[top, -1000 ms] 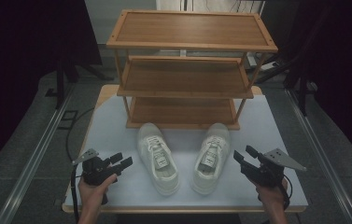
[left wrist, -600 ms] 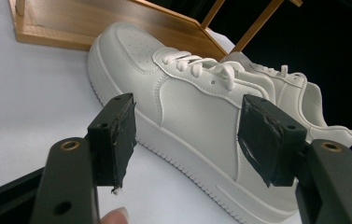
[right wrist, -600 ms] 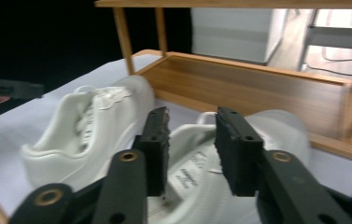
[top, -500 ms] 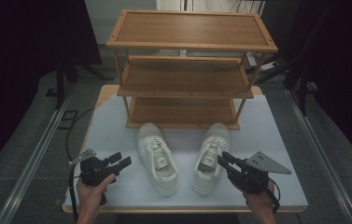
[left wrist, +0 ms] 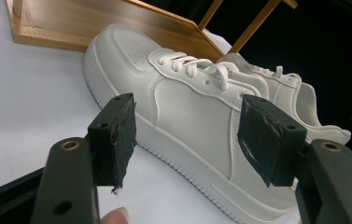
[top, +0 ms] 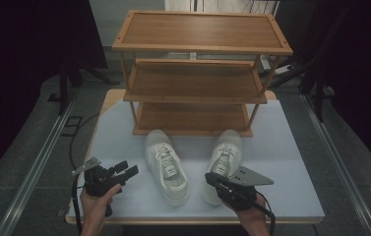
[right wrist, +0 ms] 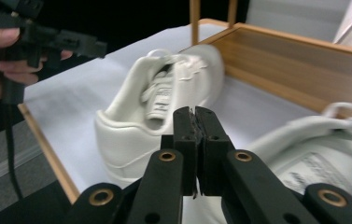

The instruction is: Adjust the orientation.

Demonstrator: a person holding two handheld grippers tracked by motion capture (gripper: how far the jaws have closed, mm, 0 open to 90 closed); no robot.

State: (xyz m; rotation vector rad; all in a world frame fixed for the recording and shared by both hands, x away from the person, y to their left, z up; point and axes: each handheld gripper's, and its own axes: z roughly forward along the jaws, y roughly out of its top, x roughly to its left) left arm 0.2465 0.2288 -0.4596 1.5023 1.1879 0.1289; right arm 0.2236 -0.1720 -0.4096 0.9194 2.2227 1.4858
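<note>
Left tongs [top: 126,171] gape wide; right tongs [top: 211,179] have just closed, pads pressed together, empty.

Two black handheld devices: the left gripper [top: 126,170] carries square, tape-wrapped black pads [left wrist: 117,135] on jaws with brass-ringed screw holes; the right gripper [top: 209,178] bears a grey three-cornered plate [top: 250,176]. Black cables [top: 77,206] trail from both.
</note>
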